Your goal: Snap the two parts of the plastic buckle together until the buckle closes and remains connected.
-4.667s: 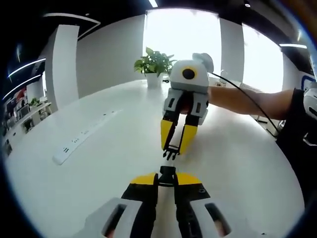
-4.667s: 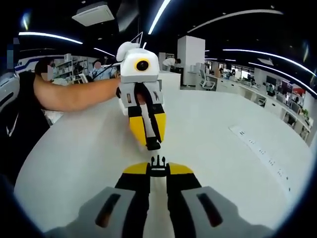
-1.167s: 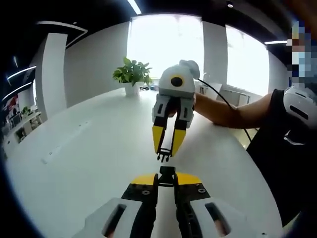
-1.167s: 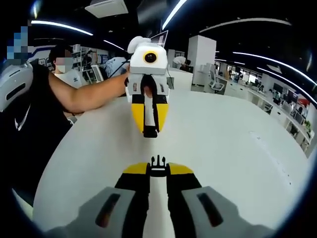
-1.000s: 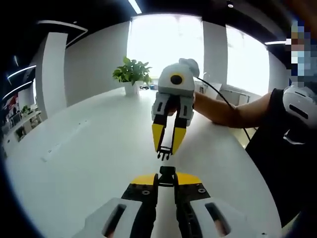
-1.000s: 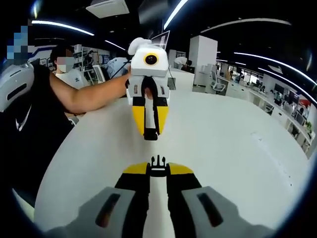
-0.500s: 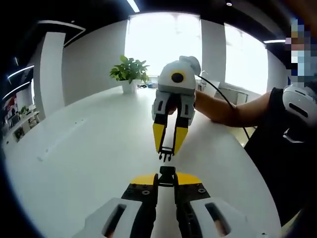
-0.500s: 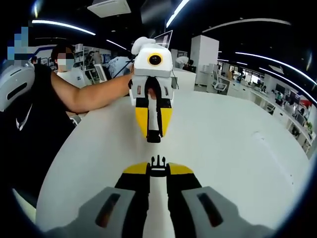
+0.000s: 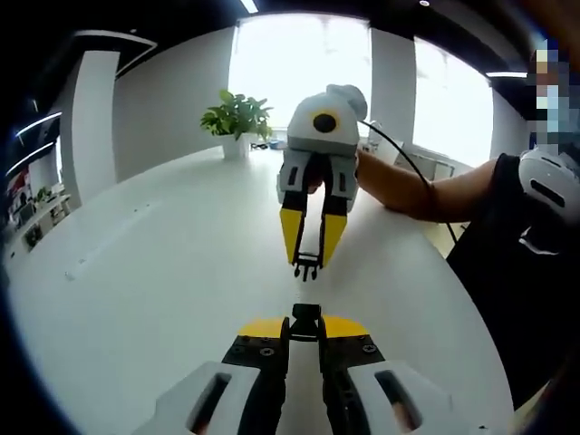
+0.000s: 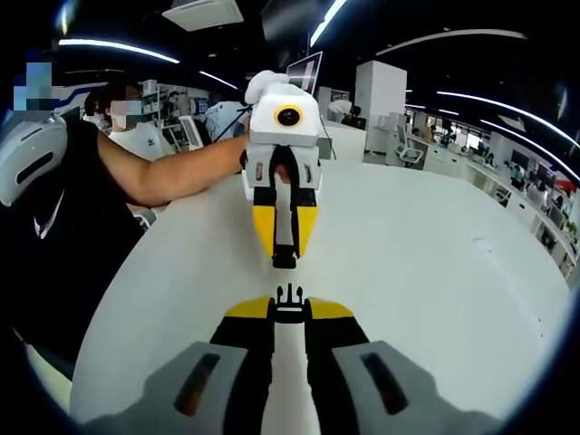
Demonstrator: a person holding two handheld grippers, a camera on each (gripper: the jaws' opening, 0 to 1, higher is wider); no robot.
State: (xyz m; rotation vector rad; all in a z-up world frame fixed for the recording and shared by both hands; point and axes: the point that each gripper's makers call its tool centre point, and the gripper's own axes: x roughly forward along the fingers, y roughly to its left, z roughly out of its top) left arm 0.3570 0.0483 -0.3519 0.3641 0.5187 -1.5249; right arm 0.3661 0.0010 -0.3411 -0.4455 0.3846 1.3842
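Observation:
My left gripper (image 9: 306,324) is shut on the black socket half of the buckle (image 9: 306,317), which sticks out between its yellow-tipped jaws. Facing it from above, my right gripper (image 9: 308,259) is shut on the pronged half (image 9: 307,267). A small gap separates the two halves, tip to tip. In the right gripper view, the pronged half (image 10: 289,298) rises from my right gripper (image 10: 289,310). The left gripper (image 10: 285,255) points down at it with the socket half (image 10: 285,260) just above the prongs, not touching.
A large white table (image 9: 163,299) lies under both grippers. A potted plant (image 9: 237,120) stands at its far end and a white power strip (image 9: 107,241) lies at the left. The person's arm (image 9: 426,192) and dark shirt are on the right; seated people (image 10: 118,127) sit behind.
Both views have shifted with the hands. The opposite gripper now stands straighter and more in line with the held half; the buckle halves are still apart by a small gap.

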